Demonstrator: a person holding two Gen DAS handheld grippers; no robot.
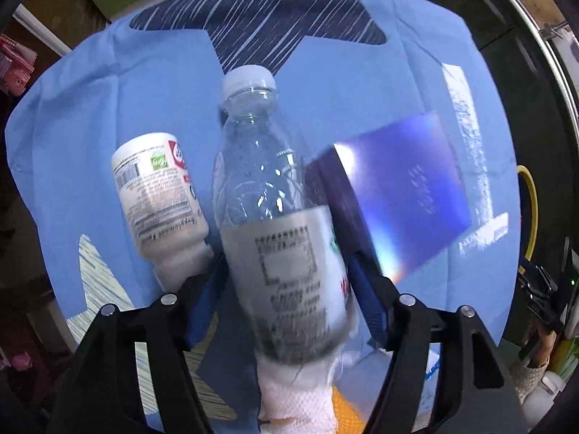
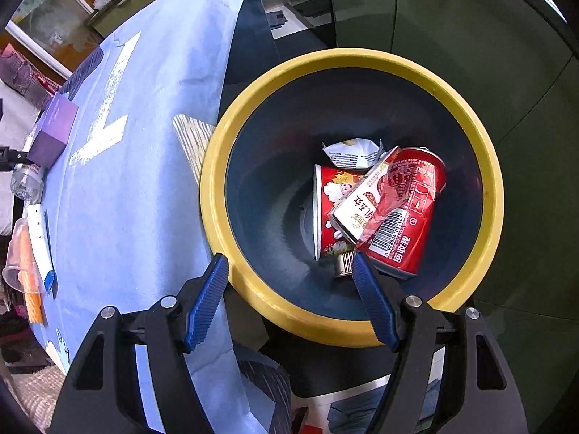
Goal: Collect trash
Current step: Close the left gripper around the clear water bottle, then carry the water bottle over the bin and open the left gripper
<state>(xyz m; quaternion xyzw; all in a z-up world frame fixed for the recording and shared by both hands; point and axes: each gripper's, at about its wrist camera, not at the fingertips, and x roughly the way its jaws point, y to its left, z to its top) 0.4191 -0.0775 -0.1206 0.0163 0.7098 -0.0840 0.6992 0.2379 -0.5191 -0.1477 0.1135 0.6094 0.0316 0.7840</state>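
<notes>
left wrist view looks straight down on the desk (image 1: 90, 137), draped in a blue cloth (image 1: 416, 83), with trash still spread over it; right wrist view takes in the yellow-rimmed bin (image 2: 488, 195) standing just off the desk's edge, already holding a crushed red can (image 2: 412, 209), a red paper cup (image 2: 327, 209), a small carton (image 2: 362, 202) and a white wrapper (image 2: 353, 153). on the desk, from largest down: a purple box (image 1: 405, 188), a clear plastic bottle (image 1: 267, 195) lying with its cap pointing away, a small white bottle (image 1: 155, 195) just beside it on the left, and crumpled tissue (image 1: 296, 390) under the clear bottle's base. the left gripper (image 1: 286, 289) has its fingers (image 1: 365, 300) on either side of the clear bottle's labelled body, and they appear to press its flanks, so i judge the pick-up step to be in hand. the right gripper (image 2: 289, 300) hangs over the bin's near rim with fingers spread and nothing between them. next, by my reading, the bottle needs a firm, level lift clear of the purple box touching its right side, then a carry across to the bin; a thin, empty bottle may buckle or slip.
</notes>
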